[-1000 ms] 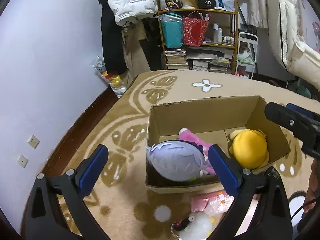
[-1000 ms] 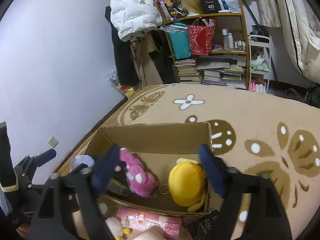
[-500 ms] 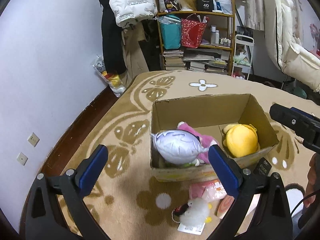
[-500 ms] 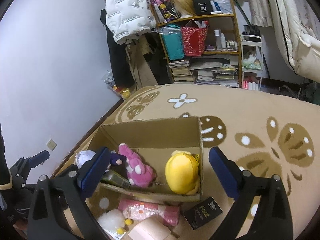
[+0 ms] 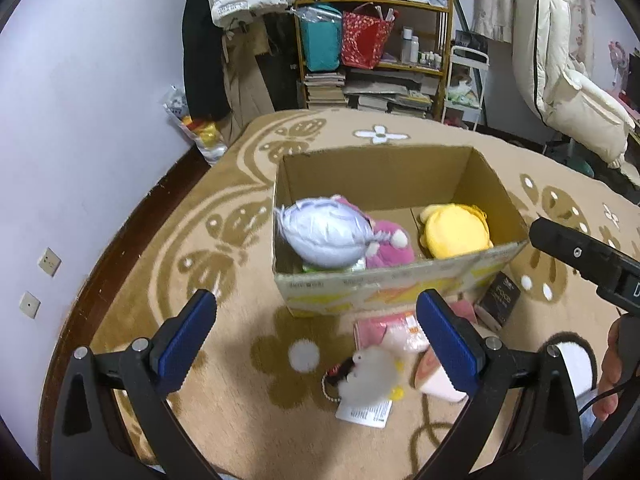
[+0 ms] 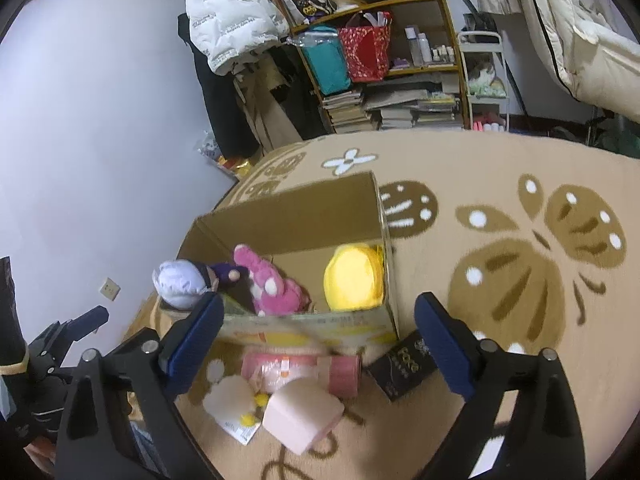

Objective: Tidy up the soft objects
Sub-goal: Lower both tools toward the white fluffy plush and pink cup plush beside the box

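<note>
Both the left gripper point(image 5: 316, 332) and right gripper point(image 6: 318, 336) are hanging spread and empty above the fluffy white plush toy point(image 5: 374, 374), apparently lining up 1 pick for the open brown cardboard box point(image 5: 400, 286) beyond.

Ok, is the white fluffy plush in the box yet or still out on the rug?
Still out. The white fluffy plush lies on the rug in front of the cardboard box, beside a pink packet.

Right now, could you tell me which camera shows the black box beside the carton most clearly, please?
The right wrist view: the black box lies unobstructed on the rug against the carton's front corner, its lettering facing up. In the left wrist view the black box is partly tucked behind that corner.
</note>
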Demonstrator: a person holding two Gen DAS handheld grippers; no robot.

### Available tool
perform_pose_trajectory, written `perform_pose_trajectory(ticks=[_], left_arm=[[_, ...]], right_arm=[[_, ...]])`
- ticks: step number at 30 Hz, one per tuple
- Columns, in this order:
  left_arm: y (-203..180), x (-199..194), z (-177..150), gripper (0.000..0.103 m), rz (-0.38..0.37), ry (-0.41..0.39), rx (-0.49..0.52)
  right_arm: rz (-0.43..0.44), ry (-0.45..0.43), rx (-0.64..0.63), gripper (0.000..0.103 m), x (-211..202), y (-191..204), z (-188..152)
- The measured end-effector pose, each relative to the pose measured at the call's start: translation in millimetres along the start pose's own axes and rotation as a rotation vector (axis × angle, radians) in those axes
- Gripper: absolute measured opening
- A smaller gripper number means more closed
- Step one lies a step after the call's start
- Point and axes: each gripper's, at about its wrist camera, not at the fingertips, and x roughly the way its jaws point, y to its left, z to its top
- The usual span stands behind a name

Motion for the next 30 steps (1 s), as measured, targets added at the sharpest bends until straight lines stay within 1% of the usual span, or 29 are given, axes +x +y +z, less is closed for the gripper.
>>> perform_pose_trajectory(ticks=[3,5,7,10,15,19,24,27,30], left_arm=[[1,4,-5,0.099,-0.012,0.028,-0.012],[2,8,-10,0.099,-0.027,0.051,-0.027],[3,13,-14,0.099,-0.042,0.075,-0.037],[2,19,-19,0.099,-0.053,0.102,-0.037],[-5,30,-27,0.099,-0.051,0.161,-0.016],[-13,39,-34,0.099,-0.036,0.196,0.032],[-23,54,-42,0.099,-0.059,0.247,0.059],[-27,63,-45,0.099,-0.058,0.272,0.074],[-27,72,-48,0.099,-0.066,0.306,0.063]], right_arm=[[-0.001,0.024,0.011,0.093,2,-2,-9],[-0.001,0.045,0.016,0.088,4,-3,-15],[-0.004,0.072,0.014,0.085,8,-2,-21],[-0.002,0.102,0.008,0.083,12,-1,-30],[0.01,0.147,0.023,0.081,20,1,-41],[0.059,0.19,0.095,0.08,29,-3,-52],[0.048,0.224,0.108,0.08,37,-5,-61],[0.042,0.245,0.131,0.08,43,-8,-64],[0.051,0.27,0.152,0.08,50,-12,-67]])
